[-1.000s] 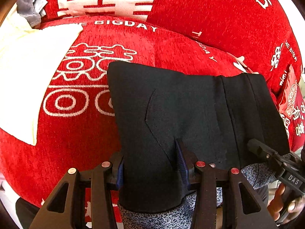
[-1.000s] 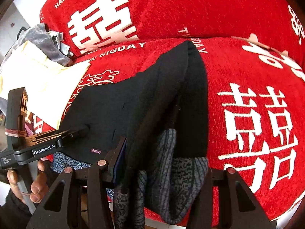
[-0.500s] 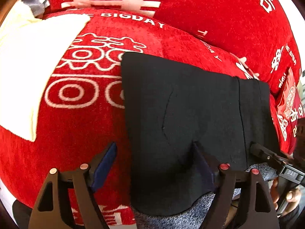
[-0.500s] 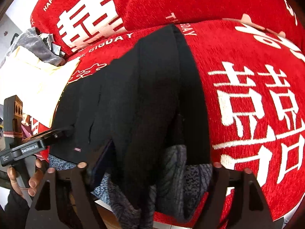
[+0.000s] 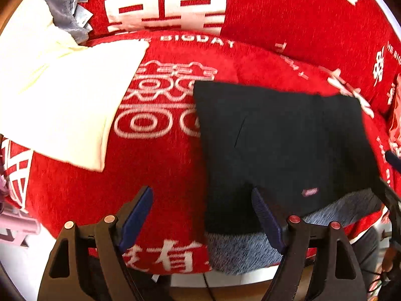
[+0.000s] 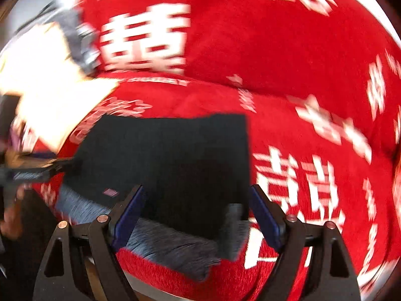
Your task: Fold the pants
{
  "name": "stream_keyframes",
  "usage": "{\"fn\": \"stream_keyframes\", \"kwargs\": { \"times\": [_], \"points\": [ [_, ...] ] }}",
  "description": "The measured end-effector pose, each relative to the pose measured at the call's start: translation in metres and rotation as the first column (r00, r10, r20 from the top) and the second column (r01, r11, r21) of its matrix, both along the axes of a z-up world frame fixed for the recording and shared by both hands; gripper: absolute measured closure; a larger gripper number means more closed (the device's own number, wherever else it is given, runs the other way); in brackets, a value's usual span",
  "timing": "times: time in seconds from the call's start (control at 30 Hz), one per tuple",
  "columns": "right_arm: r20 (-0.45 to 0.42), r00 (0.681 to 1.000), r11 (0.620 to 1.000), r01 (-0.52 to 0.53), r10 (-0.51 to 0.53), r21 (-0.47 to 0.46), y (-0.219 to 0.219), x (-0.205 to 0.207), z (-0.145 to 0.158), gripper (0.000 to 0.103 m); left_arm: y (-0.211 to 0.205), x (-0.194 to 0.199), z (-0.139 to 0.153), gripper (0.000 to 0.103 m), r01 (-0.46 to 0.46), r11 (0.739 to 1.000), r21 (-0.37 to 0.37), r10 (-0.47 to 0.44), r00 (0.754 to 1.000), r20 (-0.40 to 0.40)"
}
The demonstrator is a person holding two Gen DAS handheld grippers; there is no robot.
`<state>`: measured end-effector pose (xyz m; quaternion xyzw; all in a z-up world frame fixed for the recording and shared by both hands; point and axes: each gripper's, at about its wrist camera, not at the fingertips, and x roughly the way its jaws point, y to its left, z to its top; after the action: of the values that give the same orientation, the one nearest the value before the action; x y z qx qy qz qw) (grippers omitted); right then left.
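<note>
The black pants (image 5: 280, 138) lie folded flat on the red sofa cover, with a grey patterned lining edge (image 5: 240, 248) showing at the near side. They also show in the blurred right wrist view (image 6: 175, 155). My left gripper (image 5: 203, 215) is open and empty, just off the pants' near left corner. My right gripper (image 6: 195, 210) is open and empty, over the pants' near right edge. The left gripper appears at the left edge of the right wrist view (image 6: 27, 175).
A red sofa cover (image 5: 155, 165) with white characters spans the seat and backrest. A folded cream cloth (image 5: 60, 95) lies at left, a grey garment (image 5: 60, 7) behind it. A red packet (image 5: 396, 115) sits at the right edge.
Both grippers have opened, let go of the pants and pulled back. The pants now lie flat on the sofa. The right wrist view is blurred by motion.
</note>
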<state>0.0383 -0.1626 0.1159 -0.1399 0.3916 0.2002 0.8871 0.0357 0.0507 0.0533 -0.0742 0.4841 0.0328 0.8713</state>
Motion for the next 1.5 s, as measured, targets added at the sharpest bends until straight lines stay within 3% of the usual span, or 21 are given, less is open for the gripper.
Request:
{"fn": "stream_keyframes", "kwargs": {
  "times": [0.07, 0.23, 0.37, 0.6, 0.9, 1.1, 1.37, 1.5],
  "points": [
    [-0.04, 0.997, 0.998, -0.065, 0.065, 0.0, 0.01, -0.007, -0.01, 0.017, 0.003, -0.004, -0.006, 0.021, -0.001, 1.0, -0.023, 0.001, 1.0, -0.007],
    [-0.156, 0.987, 0.999, -0.043, 0.042, -0.005, 0.008, 0.004, -0.04, 0.017, 0.005, -0.009, -0.021, 0.021, -0.01, 0.999, -0.04, 0.008, 0.999, -0.037],
    [-0.166, 0.985, 0.999, -0.051, 0.053, 0.016, 0.004, 0.009, -0.039, 0.017, 0.004, -0.005, -0.024, 0.021, -0.013, 0.999, -0.035, 0.011, 0.999, -0.049],
    [-0.155, 0.987, 1.0, -0.027, 0.028, 0.01, 0.015, 0.036, -0.02, 0.016, -0.003, 0.027, 0.003, 0.021, 0.002, 1.0, -0.016, -0.002, 1.0, -0.008],
    [-0.205, 0.979, 1.0, 0.01, -0.016, -0.028, 0.041, 0.102, -0.031, 0.015, 0.002, 0.101, -0.009, 0.021, -0.053, 0.998, -0.038, 0.049, 0.992, -0.113],
    [-0.269, 0.963, 0.997, 0.034, -0.015, 0.066, 0.03, 0.12, -0.037, 0.011, -0.003, 0.109, -0.012, 0.021, -0.039, 0.999, -0.018, 0.037, 0.992, -0.122],
    [-0.276, 0.961, 0.996, 0.041, -0.016, 0.084, 0.032, 0.126, -0.025, 0.01, 0.006, 0.118, 0.013, 0.021, -0.059, 0.998, -0.03, 0.056, 0.995, -0.08],
    [-0.26, 0.965, 0.997, 0.051, -0.035, 0.058, 0.039, 0.136, -0.022, 0.009, 0.008, 0.136, 0.004, 0.021, -0.071, 0.997, -0.007, 0.069, 0.99, -0.125]
  ]
}}
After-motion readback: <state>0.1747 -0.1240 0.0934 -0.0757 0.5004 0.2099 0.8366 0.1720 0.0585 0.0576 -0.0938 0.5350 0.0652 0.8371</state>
